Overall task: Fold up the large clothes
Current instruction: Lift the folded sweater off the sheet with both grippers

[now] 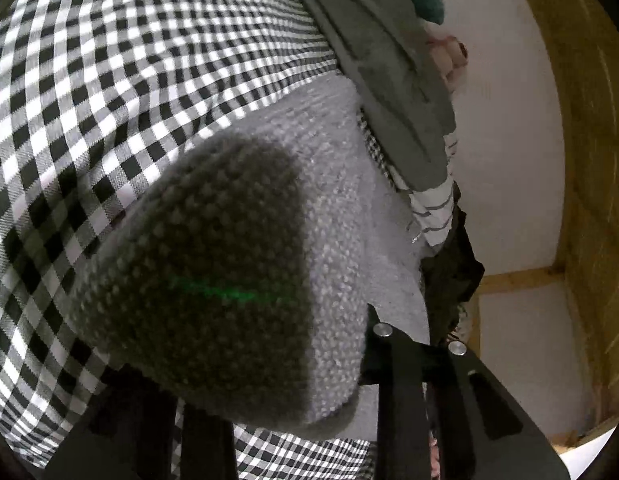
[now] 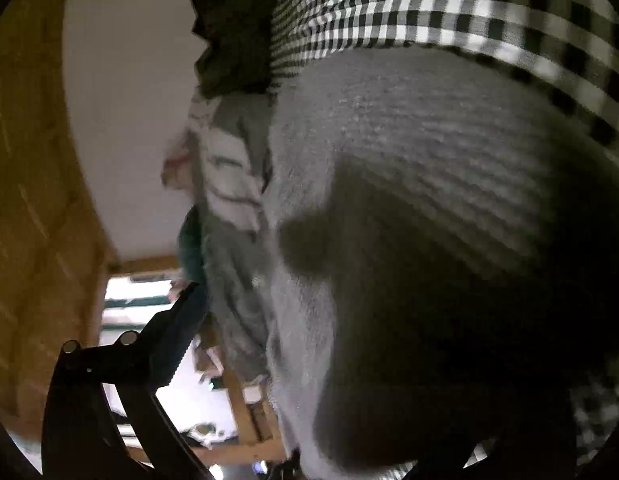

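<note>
A grey knitted garment (image 1: pixel 341 184) lies on a black-and-white checked cloth (image 1: pixel 109 80). One fold of it bulges up close to the left wrist camera, between the black fingers (image 1: pixel 393 360) of my left gripper (image 1: pixel 269 364), which is shut on that fold. In the right wrist view the same knit (image 2: pixel 389 128) fills the right side and is blurred. My right gripper (image 2: pixel 349 320) stands open: its left finger (image 2: pixel 181 336) is clear of the fabric's edge, while the other finger is hidden behind the knit.
Beside the knit lies a pile of other clothes: a grey-green piece (image 1: pixel 381 80), a striped one (image 1: pixel 433 208) and a dark one (image 1: pixel 449 276). Beyond them are a white wall (image 1: pixel 509 160) and a wooden frame (image 1: pixel 589 140). The checked cloth (image 2: pixel 429 4) reaches far past the knit.
</note>
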A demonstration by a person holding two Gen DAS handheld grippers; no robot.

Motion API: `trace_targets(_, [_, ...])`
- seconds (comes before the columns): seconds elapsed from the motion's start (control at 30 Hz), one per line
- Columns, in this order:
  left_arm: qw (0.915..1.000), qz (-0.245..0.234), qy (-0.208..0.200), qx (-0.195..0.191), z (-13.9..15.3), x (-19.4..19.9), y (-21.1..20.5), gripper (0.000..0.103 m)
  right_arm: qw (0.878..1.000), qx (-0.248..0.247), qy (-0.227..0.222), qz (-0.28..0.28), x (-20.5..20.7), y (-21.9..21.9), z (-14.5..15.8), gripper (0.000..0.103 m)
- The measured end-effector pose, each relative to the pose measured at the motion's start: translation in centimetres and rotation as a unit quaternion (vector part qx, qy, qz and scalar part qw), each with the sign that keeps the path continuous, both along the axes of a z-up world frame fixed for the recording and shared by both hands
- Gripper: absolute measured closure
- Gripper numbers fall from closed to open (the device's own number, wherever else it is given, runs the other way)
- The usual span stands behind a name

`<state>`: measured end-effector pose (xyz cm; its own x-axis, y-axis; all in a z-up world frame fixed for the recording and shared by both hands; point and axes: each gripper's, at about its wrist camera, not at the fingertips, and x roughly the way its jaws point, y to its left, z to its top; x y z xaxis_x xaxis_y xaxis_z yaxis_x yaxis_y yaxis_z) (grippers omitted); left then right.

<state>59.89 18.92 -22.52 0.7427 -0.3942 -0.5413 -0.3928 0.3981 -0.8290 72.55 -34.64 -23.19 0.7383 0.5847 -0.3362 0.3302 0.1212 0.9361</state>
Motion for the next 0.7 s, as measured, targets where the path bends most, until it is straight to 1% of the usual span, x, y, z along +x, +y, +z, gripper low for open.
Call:
trace_targets(0.03, [1.0,-0.001,-0.002,0.002,0.1,0.3,0.0,0.076,1.0,-0.009,-0.003,0.001,0.3,0.2,0.3,0.005])
trace_targets(0.07, [1.0,-0.002,-0.002,0.003,0.2,0.2,0.0,0.076,1.0,-0.018,-0.003,0.004,0.2,0.4,0.6,0.011])
trace_targets(0.1, [1.0,-0.002,-0.007,-0.001,0.5,0.1,0.0,0.076,0.999,-0.022,-0.014,0.019,-0.2,0.6,1.1,0.044])
trace_targets(0.13, [0.9999,-0.004,-0.016,-0.001,1.1,-0.1,0.0,0.076,0.998,-0.035,-0.023,0.038,-0.4,0.9,1.6,0.066])
trace_targets(0.17, [0.9997,-0.006,-0.022,0.005,1.6,-0.2,0.0,0.076,0.997,-0.048,-0.041,0.05,-1.2,0.9,2.3,0.066])
trace_targets(0.2, [0.9994,-0.01,-0.03,0.011,2.2,-0.2,0.1,0.077,0.996,-0.055,-0.05,0.051,-1.7,0.9,2.6,0.067])
trace_targets(0.23, [0.9993,-0.013,-0.033,0.011,2.5,-0.1,0.2,0.077,0.996,-0.058,-0.049,0.054,-2.5,0.7,2.6,0.069])
trace_targets(0.3, [0.9994,-0.013,-0.031,0.006,2.5,0.0,0.5,0.077,0.998,-0.035,-0.005,0.048,-2.9,0.1,0.6,0.07])
trace_targets(0.37, [0.9995,-0.013,-0.028,0.0,2.2,0.2,0.6,0.077,0.998,-0.012,0.022,0.051,-2.5,-0.3,-1.5,0.067])
trace_targets(0.4, [0.9995,-0.013,-0.027,0.003,2.1,0.3,0.6,0.078,0.998,-0.003,0.021,0.054,-2.1,-0.2,-1.9,0.061])
trace_targets(0.43, [0.9994,-0.016,-0.028,0.008,2.2,0.3,0.6,0.078,0.998,0.002,0.015,0.054,-1.7,-0.2,-2.1,0.059])
trace_targets(0.47, [0.9993,-0.018,-0.03,0.01,2.3,0.4,0.6,0.078,0.998,-0.005,0.015,0.057,-1.3,-0.2,-2.0,0.059])
trace_targets(0.5, [0.9993,-0.019,-0.03,0.01,2.3,0.4,0.6,0.078,0.998,-0.016,0.012,0.06,-1.0,0.0,-1.7,0.062])
trace_targets(0.53, [0.9994,-0.019,-0.028,0.009,2.4,0.7,0.5,0.078,0.998,-0.03,0.005,0.06,-0.7,0.2,-1.2,0.069])
trace_targets(0.63, [0.9991,-0.024,-0.035,0.009,3.4,0.9,0.6,0.079,0.998,-0.031,-0.011,0.052,-1.0,0.2,0.0,0.076])
trace_targets(0.7, [0.9982,-0.03,-0.048,0.02,4.9,1.2,0.6,0.079,0.998,-0.03,-0.034,0.044,-1.3,0.0,1.5,0.077])
